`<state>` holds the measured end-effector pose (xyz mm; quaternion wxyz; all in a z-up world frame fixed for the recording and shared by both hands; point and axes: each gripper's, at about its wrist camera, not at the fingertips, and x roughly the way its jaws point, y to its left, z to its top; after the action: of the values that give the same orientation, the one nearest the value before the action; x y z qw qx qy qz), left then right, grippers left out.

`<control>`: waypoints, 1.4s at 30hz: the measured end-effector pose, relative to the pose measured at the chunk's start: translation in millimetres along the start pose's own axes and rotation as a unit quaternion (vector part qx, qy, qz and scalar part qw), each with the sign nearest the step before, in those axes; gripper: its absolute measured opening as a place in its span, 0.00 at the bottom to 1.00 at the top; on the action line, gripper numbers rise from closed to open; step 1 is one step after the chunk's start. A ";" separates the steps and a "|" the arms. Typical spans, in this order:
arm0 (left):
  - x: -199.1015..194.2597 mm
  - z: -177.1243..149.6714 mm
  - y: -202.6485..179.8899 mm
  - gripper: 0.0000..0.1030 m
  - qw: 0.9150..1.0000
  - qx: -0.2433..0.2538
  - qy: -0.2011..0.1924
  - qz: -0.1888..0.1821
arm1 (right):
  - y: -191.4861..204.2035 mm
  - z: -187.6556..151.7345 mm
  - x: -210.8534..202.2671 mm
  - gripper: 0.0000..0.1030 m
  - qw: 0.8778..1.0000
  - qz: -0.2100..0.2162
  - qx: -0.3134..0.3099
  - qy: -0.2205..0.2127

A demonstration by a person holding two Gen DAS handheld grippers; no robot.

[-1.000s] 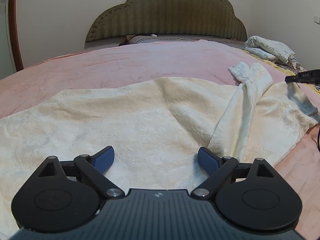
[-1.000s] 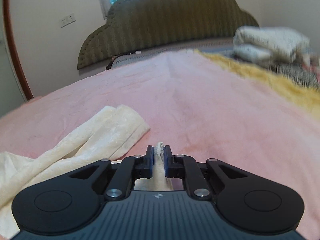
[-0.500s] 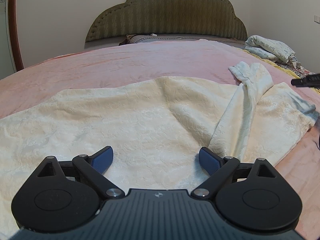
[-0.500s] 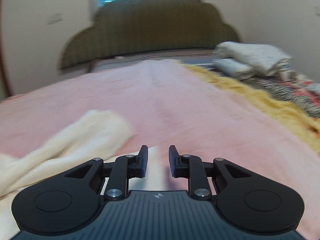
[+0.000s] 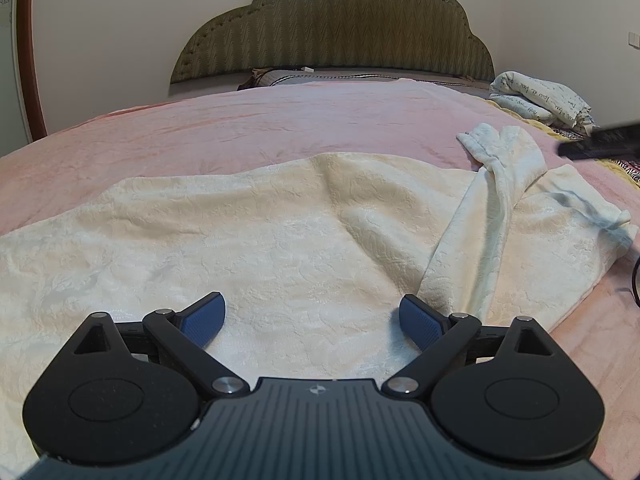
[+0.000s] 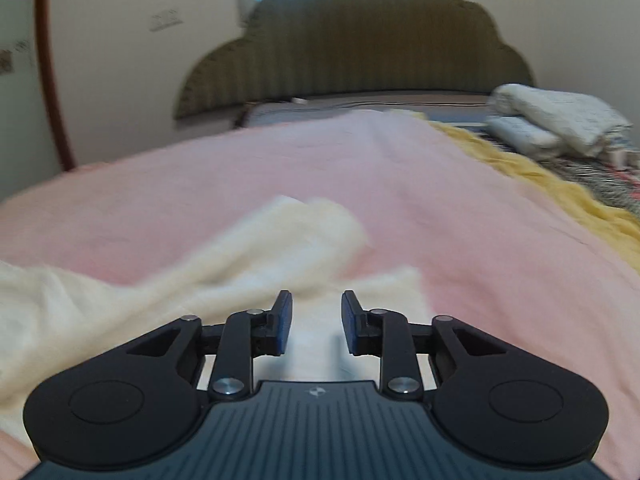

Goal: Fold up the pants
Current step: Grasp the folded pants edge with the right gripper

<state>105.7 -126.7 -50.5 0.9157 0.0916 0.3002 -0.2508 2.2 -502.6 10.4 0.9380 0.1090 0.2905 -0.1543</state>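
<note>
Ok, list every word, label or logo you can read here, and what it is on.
Cursive script on the folded white printed bedding: too small to read.
Small four-point emblem on the black left gripper housing: a mark only, no letters.
Same emblem on the right gripper.
Nothing else is legible.

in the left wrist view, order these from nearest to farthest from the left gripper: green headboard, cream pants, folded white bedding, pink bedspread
From the left gripper:
1. cream pants, spread right under its fingers
2. pink bedspread, bare stretch beyond the pants
3. folded white bedding, far right
4. green headboard, at the back wall
</note>
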 end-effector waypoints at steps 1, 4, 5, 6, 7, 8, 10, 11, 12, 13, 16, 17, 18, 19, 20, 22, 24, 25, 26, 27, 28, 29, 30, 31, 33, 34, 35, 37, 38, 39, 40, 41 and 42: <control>0.2 -0.3 0.4 0.93 1.000 -0.001 0.000 -0.001 | 10.5 8.0 8.9 0.35 1.000 0.010 -0.002 0.001; 0.6 -1.2 1.9 0.94 1.000 -0.005 -0.001 -0.006 | 47.4 28.2 39.8 0.54 1.000 0.008 -0.029 0.005; 0.8 -1.4 2.7 0.95 1.000 -0.007 -0.001 -0.009 | 59.3 32.8 49.8 0.65 0.999 0.002 -0.039 0.007; 1.0 -1.5 3.7 0.95 1.000 -0.009 -0.001 -0.012 | 70.7 36.4 59.1 0.69 0.999 -0.006 -0.050 0.009; 1.2 -1.6 4.7 0.95 1.000 -0.011 -0.001 -0.014 | 82.9 39.0 69.7 0.77 0.998 -0.015 -0.063 0.014; 1.1 -1.6 5.8 0.96 1.000 -0.014 -0.002 -0.017 | 93.9 40.2 79.9 0.79 0.996 -0.025 -0.078 0.023; 1.1 -1.9 7.7 0.97 1.000 -0.018 -0.003 -0.023 | 114.9 35.9 98.4 0.79 0.989 -0.060 -0.126 0.045; 1.1 -2.0 8.7 0.97 0.999 -0.020 -0.003 -0.026 | 124.4 31.3 107.5 0.80 0.981 -0.092 -0.160 0.054; 1.3 -2.1 9.2 0.97 0.999 -0.022 -0.003 -0.028 | 132.2 25.8 115.5 0.81 0.970 -0.133 -0.194 0.060; 1.3 -2.2 9.8 0.97 0.999 -0.023 -0.004 -0.029 | 137.7 19.4 121.7 0.86 0.955 -0.182 -0.227 0.057; 1.6 -1.9 10.6 0.99 0.999 -0.025 -0.004 -0.034 | 133.6 7.2 111.2 1.00 0.923 -0.286 -0.257 -0.002; 1.7 -1.8 10.5 0.99 0.999 -0.025 -0.004 -0.034 | 125.7 6.5 101.3 1.00 0.924 -0.299 -0.240 -0.013; 1.7 -1.7 10.3 0.99 0.999 -0.024 -0.003 -0.033 | 115.1 5.7 89.9 1.00 0.928 -0.304 -0.214 -0.019; 1.9 -1.6 9.8 1.00 0.999 -0.022 -0.003 -0.033 | 101.0 4.2 77.3 1.00 0.933 -0.310 -0.181 -0.023; 2.3 -1.4 9.3 1.00 0.999 -0.020 -0.002 -0.031 | 86.2 2.2 66.3 1.00 0.935 -0.321 -0.151 -0.024; 2.4 -1.2 8.6 1.00 0.999 -0.018 -0.001 -0.030 | 54.2 -3.8 47.5 1.00 0.926 -0.363 -0.101 -0.023; 2.5 -1.3 8.4 1.00 0.999 -0.017 -0.001 -0.030 | 15.8 -9.0 21.7 1.00 0.926 -0.376 -0.026 -0.033; 2.6 -1.3 8.3 1.00 0.999 -0.017 -0.001 -0.030 | -4.2 -11.5 5.8 1.00 0.931 -0.362 0.025 -0.043; 2.6 -1.3 8.3 1.00 0.999 -0.017 -0.001 -0.030 | -21.0 -14.8 -8.6 1.00 0.935 -0.343 0.073 -0.056; 2.7 -1.3 8.2 1.00 0.999 -0.017 -0.001 -0.029 | -35.9 -17.5 -23.6 1.00 0.937 -0.322 0.117 -0.070; 3.0 -1.4 7.9 1.00 0.999 -0.017 -0.001 -0.029 | -49.3 -20.2 -37.6 1.00 0.939 -0.290 0.162 -0.083; 3.2 -1.4 7.7 1.00 0.999 -0.016 0.000 -0.029 | -59.4 -23.2 -49.5 1.00 0.941 -0.250 0.207 -0.093; 3.2 -1.4 7.7 1.00 0.999 -0.016 0.000 -0.029 | -67.8 -27.5 -58.3 1.00 0.942 -0.199 0.251 -0.102; 3.3 -1.4 7.7 1.00 0.999 -0.016 0.000 -0.029 | -76.4 -32.0 -62.2 1.00 0.942 -0.126 0.293 -0.106; 3.3 -1.4 7.7 1.00 0.999 -0.017 -0.001 -0.029 | -87.1 -41.0 -52.2 1.00 0.930 0.002 0.357 -0.088; 3.3 -1.4 7.7 1.00 0.999 -0.017 -0.001 -0.030 | -88.5 -47.0 -44.6 1.00 0.917 0.039 0.390 -0.073; 3.2 -1.5 7.7 1.00 0.999 -0.017 -0.001 -0.030 | -89.7 -51.8 -37.0 1.00 0.906 0.067 0.414 -0.061; 3.3 -1.4 7.7 1.00 0.999 -0.017 -0.001 -0.030 | -85.9 -60.3 -22.4 1.00 0.888 0.114 0.441 -0.053; 3.3 -1.5 7.7 1.00 0.999 -0.017 -0.001 -0.030 | -83.0 -62.5 -15.9 0.98 0.882 0.130 0.449 -0.049; 3.6 -1.4 7.7 1.00 0.999 -0.017 -0.001 -0.030 | -79.9 -64.2 -9.1 0.96 0.877 0.148 0.456 -0.041; 3.6 -1.4 7.6 1.00 0.999 -0.017 -0.001 -0.030 | -76.3 -64.8 -3.2 0.94 0.873 0.164 0.459 -0.033; 3.5 -1.4 7.7 1.00 0.999 -0.017 -0.001 -0.030 | -71.2 -64.1 2.3 0.94 0.872 0.175 0.457 -0.023; 3.5 -1.4 7.7 1.00 0.999 -0.017 -0.001 -0.030 | -66.1 -62.4 6.5 0.93 0.874 0.180 0.451 -0.014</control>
<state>111.4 -121.1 -53.6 0.9095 0.0669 0.3064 -0.2730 -48.0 -547.2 -51.3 0.8026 0.5686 0.1511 -0.0984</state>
